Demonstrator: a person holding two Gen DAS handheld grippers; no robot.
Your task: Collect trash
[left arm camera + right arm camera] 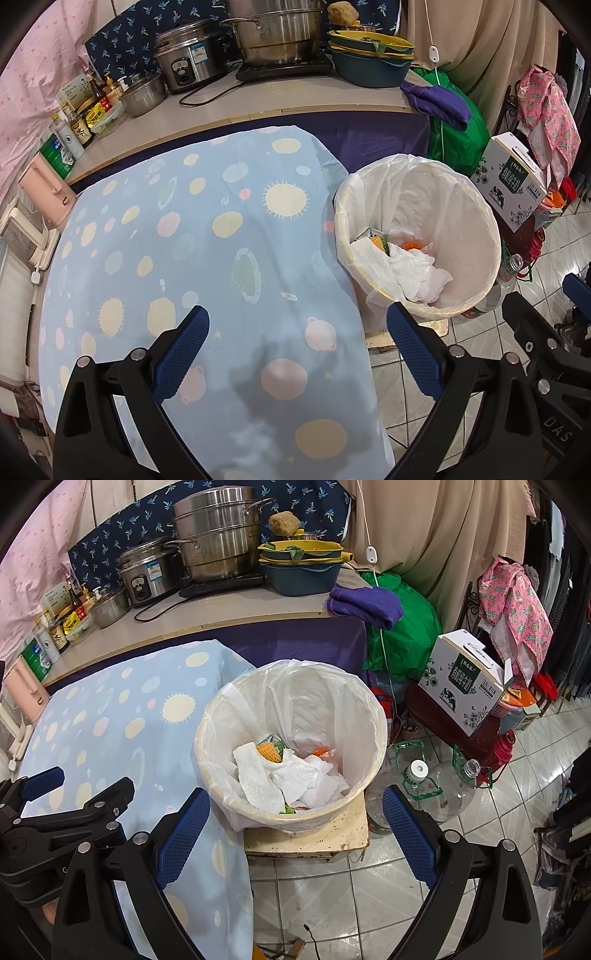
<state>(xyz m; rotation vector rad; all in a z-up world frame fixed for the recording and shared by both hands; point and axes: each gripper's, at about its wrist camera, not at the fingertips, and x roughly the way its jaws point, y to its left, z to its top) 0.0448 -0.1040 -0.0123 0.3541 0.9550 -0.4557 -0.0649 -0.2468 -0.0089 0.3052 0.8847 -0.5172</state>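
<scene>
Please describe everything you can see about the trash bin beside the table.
The trash bin is a round, cream-coloured tub, plastic by its look, lined with a thin translucent white bag folded over its rim. It stands upright on a low, stained stool on the tiled floor, close against the hanging edge of the blue patterned tablecloth. Inside lie crumpled white paper towels, a small carton and something orange. Both grippers are open, hold nothing and are apart from it.

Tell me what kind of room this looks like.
Most likely a lived-in home kitchen or cooking corner. A counter holds a rice cooker and stacked steel steamer pots, with sauce bottles at one end. A lined trash bin stands on a tiled floor beside a cloth-covered table.
</scene>
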